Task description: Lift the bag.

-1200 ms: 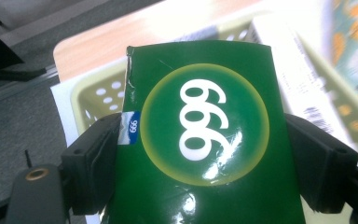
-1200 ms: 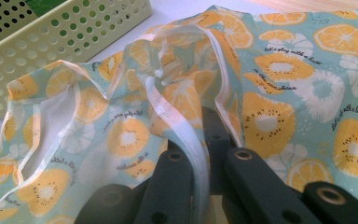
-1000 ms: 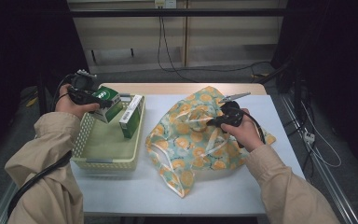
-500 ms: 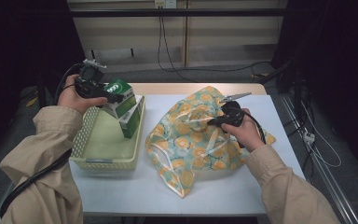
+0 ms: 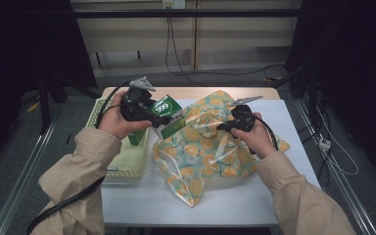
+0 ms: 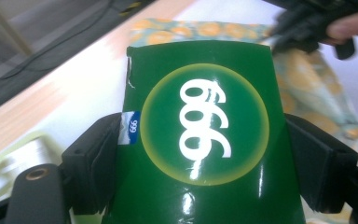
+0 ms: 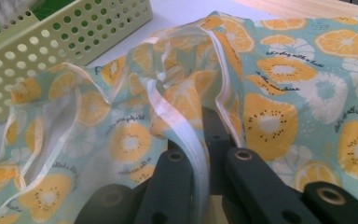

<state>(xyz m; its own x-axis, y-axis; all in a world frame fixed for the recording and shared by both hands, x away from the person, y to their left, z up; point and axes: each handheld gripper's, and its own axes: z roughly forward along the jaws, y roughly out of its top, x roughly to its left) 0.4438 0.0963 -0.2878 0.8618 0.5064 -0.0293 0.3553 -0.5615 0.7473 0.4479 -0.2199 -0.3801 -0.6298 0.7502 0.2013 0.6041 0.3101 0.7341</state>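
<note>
Sitting between the left tool's (image 6: 200,154) jaws — green box (image 6: 200,135).

On the tabletop (image 5: 274,196): one orange-print bag (image 5: 210,147) at centre, one perforated pale green basket (image 5: 127,164) at nine o'clock, and two green boxes, one (image 5: 169,115) held up (marked 999) and one (image 5: 137,137) in the basket. Two tongs, left tongs (image 5: 164,119) and right tongs (image 5: 223,127).
</note>
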